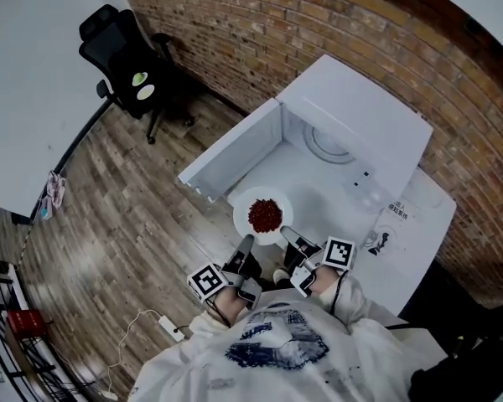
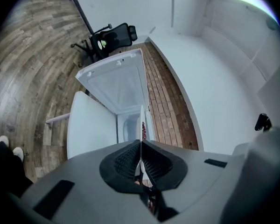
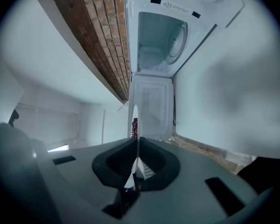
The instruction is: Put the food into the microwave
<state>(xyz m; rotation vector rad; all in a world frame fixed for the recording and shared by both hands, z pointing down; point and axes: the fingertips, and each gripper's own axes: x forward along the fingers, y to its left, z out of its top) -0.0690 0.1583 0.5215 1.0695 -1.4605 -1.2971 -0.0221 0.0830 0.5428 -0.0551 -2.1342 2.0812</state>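
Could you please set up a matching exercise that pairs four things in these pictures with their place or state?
Things:
1. microwave door
2. plate
3. office chair
4. left tongs

Place or state:
A. carries dark red food
B. shut on the plate's rim
C. swung open
D. stands on the wooden floor

Pairs: 1-C, 2-A, 3-D, 4-B

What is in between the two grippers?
A white plate of red food. The head view shows it, with the left gripper and right gripper each shut on its rim.
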